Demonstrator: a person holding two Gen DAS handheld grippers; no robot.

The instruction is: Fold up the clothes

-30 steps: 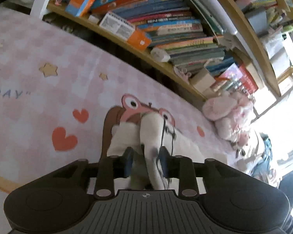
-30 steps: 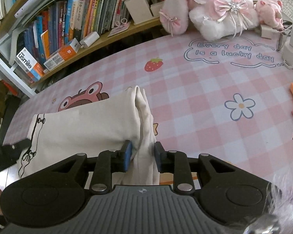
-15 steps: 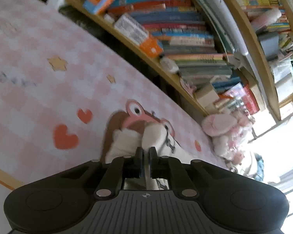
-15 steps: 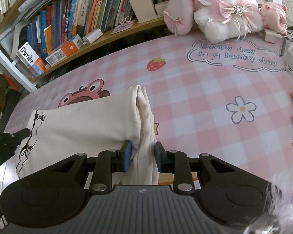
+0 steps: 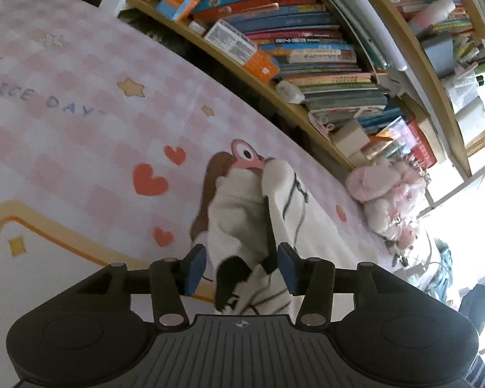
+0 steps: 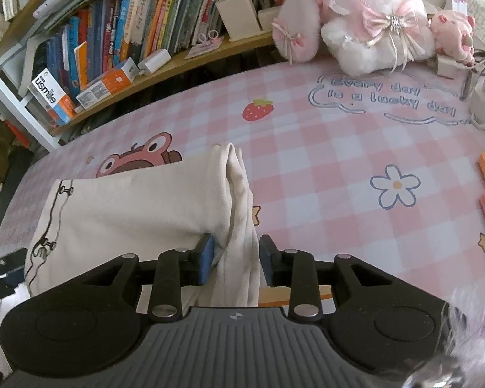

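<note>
- While the cream cotton garment with black line print lies on the pink checked bench, my left hand-held gripper stands open around one end.
- My right hand-held gripper straddles the bunched opposite edge, pads apart, nothing pinched.
- Either a grasp or a release, I judge; next calls for flat, aligned layers.

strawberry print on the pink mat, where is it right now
In the right wrist view the strawberry print sits upper centre on the checked mat, beyond the cream garment, between the frog print and the "lucky day" lettering.
</note>
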